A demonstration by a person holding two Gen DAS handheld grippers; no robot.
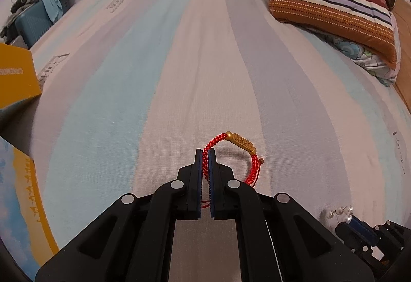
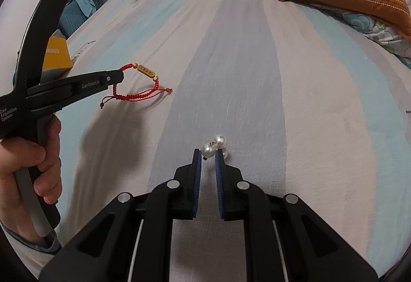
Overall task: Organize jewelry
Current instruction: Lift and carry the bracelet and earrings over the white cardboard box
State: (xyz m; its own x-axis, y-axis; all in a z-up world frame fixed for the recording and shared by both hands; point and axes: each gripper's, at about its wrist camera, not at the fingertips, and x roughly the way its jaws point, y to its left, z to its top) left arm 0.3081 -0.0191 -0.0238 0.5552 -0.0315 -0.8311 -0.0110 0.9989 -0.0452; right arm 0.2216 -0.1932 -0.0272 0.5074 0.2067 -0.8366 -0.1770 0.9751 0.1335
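A red braided bracelet [image 1: 241,142] with a gold bar charm hangs just above the striped bed sheet [image 1: 179,64], and my left gripper [image 1: 205,153] is shut on its cord. From the right wrist view the same bracelet [image 2: 146,71] dangles from the left gripper [image 2: 120,78], its loose ends trailing below. A pair of pearl earrings [image 2: 208,149] sits at the tips of my right gripper [image 2: 208,155], which is shut on one pearl while the other pokes out beyond the right finger. In the left view the right gripper [image 1: 352,219] shows at the lower right with the pearls [image 1: 341,211].
A yellow box [image 1: 15,74] stands at the bed's left edge, with a blue and yellow box [image 1: 25,192] nearer. A striped pillow [image 1: 328,7] and a blanket lie at the far right. A hand [image 2: 38,153] holds the left gripper's handle.
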